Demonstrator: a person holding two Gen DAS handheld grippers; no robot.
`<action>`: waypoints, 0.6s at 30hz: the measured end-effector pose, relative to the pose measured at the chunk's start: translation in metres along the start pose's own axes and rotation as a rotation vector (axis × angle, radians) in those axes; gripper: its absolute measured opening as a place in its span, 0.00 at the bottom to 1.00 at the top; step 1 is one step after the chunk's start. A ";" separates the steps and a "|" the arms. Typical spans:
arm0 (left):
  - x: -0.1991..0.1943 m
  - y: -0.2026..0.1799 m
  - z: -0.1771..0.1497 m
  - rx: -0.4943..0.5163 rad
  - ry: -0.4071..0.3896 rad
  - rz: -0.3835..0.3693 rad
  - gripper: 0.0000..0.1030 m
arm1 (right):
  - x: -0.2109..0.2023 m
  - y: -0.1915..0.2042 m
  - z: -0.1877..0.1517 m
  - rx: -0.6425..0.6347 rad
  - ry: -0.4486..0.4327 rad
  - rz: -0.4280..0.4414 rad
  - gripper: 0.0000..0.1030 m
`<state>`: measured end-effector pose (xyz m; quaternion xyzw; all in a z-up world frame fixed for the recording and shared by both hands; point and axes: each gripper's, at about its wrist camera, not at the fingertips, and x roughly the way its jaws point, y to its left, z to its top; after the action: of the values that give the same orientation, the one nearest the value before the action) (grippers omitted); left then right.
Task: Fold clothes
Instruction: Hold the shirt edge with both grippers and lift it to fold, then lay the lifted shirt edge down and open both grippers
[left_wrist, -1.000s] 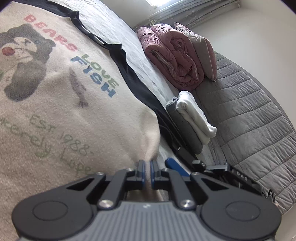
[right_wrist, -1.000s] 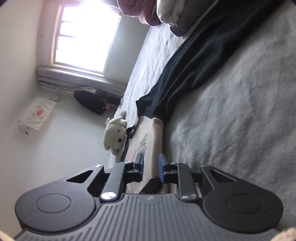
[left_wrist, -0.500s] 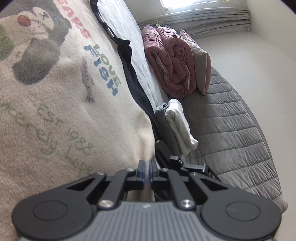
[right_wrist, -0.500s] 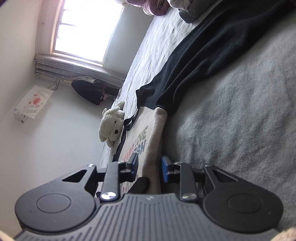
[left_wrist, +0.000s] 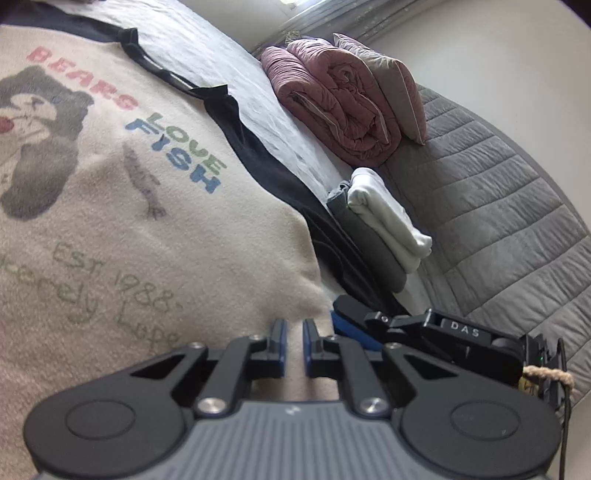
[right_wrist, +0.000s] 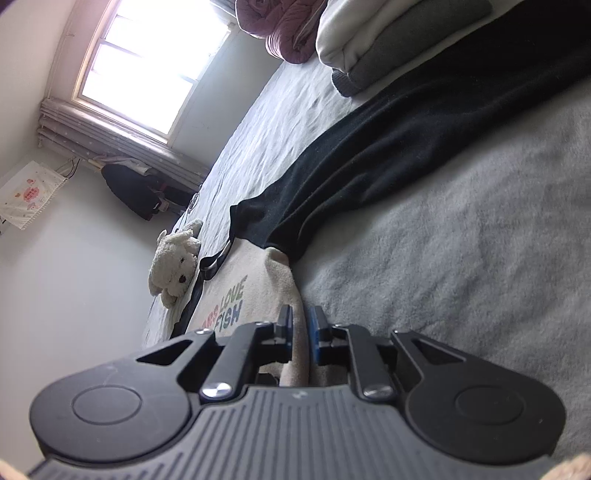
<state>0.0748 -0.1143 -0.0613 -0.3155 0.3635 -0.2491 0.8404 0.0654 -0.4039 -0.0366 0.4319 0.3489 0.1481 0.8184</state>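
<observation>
On the bed, both grippers pinch one sweatshirt edge

Left gripper (left_wrist: 293, 341) and right gripper (right_wrist: 300, 332) jaws clenched on cream sweatshirt (left_wrist: 129, 221) hem; garment body stretches away ahead.

Cream sweatshirt (left_wrist: 110, 229) — red, green, blue lettering

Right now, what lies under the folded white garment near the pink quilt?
The folded white garment lies on a folded grey garment, which rests on the bed. Anything further beneath them is covered.
</observation>
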 end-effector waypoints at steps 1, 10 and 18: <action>-0.001 -0.002 0.001 0.010 0.006 0.012 0.10 | -0.002 0.003 0.000 -0.006 0.004 0.001 0.17; -0.024 -0.033 -0.004 0.147 0.067 0.088 0.39 | -0.020 0.019 -0.011 -0.033 0.073 0.001 0.22; -0.024 -0.038 -0.021 0.182 0.107 0.091 0.20 | -0.028 0.021 -0.027 -0.019 0.123 -0.034 0.41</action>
<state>0.0367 -0.1319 -0.0346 -0.2072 0.3975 -0.2590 0.8556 0.0274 -0.3905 -0.0177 0.4081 0.4044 0.1639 0.8020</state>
